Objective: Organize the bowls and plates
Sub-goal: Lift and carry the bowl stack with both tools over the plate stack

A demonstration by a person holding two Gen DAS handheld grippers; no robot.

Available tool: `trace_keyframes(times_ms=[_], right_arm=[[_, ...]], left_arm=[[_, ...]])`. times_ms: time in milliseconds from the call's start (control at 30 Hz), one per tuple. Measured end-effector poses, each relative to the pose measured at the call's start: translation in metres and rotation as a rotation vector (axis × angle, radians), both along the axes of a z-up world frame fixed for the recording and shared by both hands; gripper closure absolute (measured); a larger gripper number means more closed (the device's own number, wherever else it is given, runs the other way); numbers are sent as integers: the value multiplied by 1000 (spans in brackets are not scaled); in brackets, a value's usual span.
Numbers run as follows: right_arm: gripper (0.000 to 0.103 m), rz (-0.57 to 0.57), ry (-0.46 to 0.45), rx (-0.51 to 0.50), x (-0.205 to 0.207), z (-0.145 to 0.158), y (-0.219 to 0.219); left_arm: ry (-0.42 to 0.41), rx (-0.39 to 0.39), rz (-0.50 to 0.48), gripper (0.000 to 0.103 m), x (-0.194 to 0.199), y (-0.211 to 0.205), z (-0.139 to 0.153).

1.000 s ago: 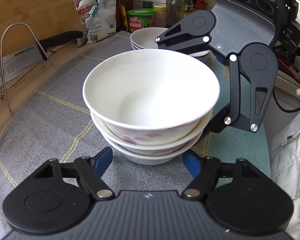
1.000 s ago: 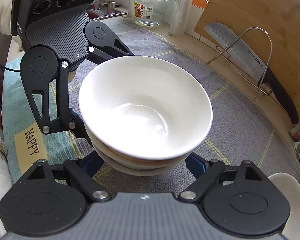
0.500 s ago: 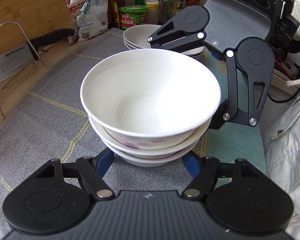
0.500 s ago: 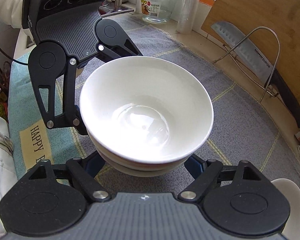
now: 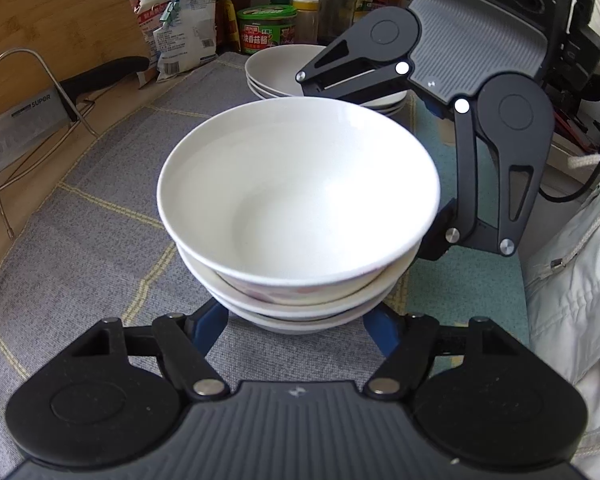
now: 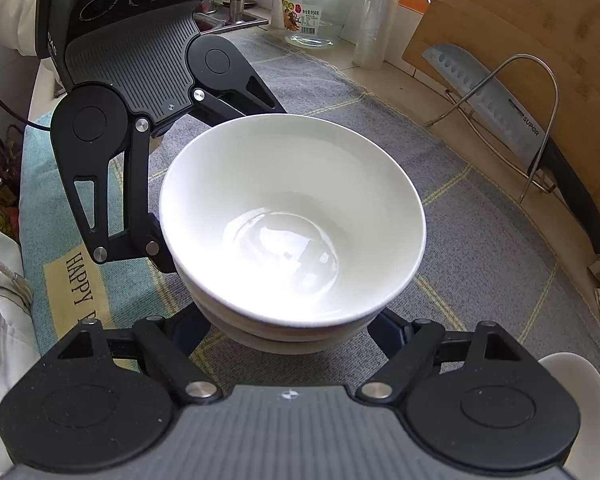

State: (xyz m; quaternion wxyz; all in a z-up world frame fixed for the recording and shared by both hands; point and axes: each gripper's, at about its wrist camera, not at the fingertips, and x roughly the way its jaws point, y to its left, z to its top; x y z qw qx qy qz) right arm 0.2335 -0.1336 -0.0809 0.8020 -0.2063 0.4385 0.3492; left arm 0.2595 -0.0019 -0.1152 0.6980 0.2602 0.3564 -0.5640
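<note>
A stack of three white bowls [image 5: 300, 200] fills the middle of both views; it also shows in the right wrist view [image 6: 292, 224]. My left gripper [image 5: 296, 320] has its blue fingers spread wide around the stack's base on one side. My right gripper [image 6: 288, 332] does the same from the opposite side. Each gripper's body shows in the other's view, the right in the left wrist view [image 5: 480, 92] and the left in the right wrist view [image 6: 132, 80]. The stack appears lifted off the grey mat [image 5: 80, 240]. A second stack of white plates [image 5: 276, 68] stands behind the right gripper.
A cleaver in a wire rack [image 6: 512, 120] leans on a wooden board [image 6: 540, 32] at the mat's edge. Bags, jars and bottles [image 5: 260, 28] line one end; a glass jar [image 6: 316, 12] stands at the other. A white plate rim [image 6: 572, 384] is at lower right.
Both grippers and the bowl stack have moved together toward the plate stack end, away from the wire rack. The grip on the stack looks unchanged.
</note>
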Motion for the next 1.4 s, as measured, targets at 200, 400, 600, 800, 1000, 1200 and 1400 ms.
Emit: trace_keyframes(times_ms=[200,400,600,800,1000,1200,1400], right_arm=[[15,25,-18,7,-8,9,-1],[15,35,-44,19,-16,22,-7],[15,28,-72,18,-23,31,-24],[15,7,-90,16,-29,37,-52],[15,-32,-131,2,-34,46,-89],[15,-75,-154,-22,-38,49,-124],[15,-123,-159,-35,-40,47,-154]], left_arm=[[5,12,25,30,-7,0,9],[-15,27,34,30,-15,-4,25],[-32,39,28,30,-14,-21,36],[-45,43,6,30,-14,-51,46],[-79,33,-30,30,-10,-86,58],[-95,14,-67,30,-3,-124,55],[-118,12,-114,30,3,-157,51]])
